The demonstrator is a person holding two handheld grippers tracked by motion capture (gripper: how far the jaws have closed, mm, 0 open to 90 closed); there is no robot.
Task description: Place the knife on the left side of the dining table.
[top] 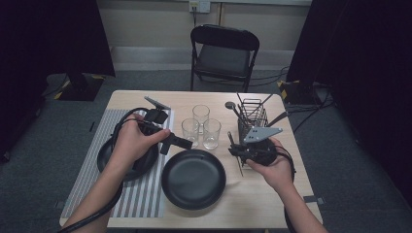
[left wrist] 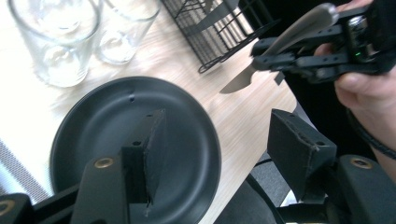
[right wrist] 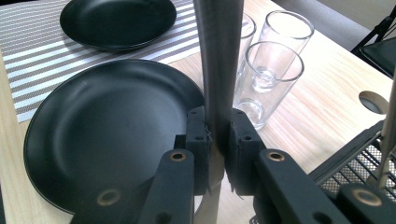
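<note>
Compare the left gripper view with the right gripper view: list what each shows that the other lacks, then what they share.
Left gripper view alone: the right gripper from outside, held in the person's hand, with the knife's blade tip sticking out below it, and the left gripper with jaws apart and nothing between them.

Right gripper view alone: the striped placemat with a second black plate on it, and its own jaws pressed on the knife handle.

Shared: the nearer black plate, the clear glasses, the wire basket and the wooden table.
</note>
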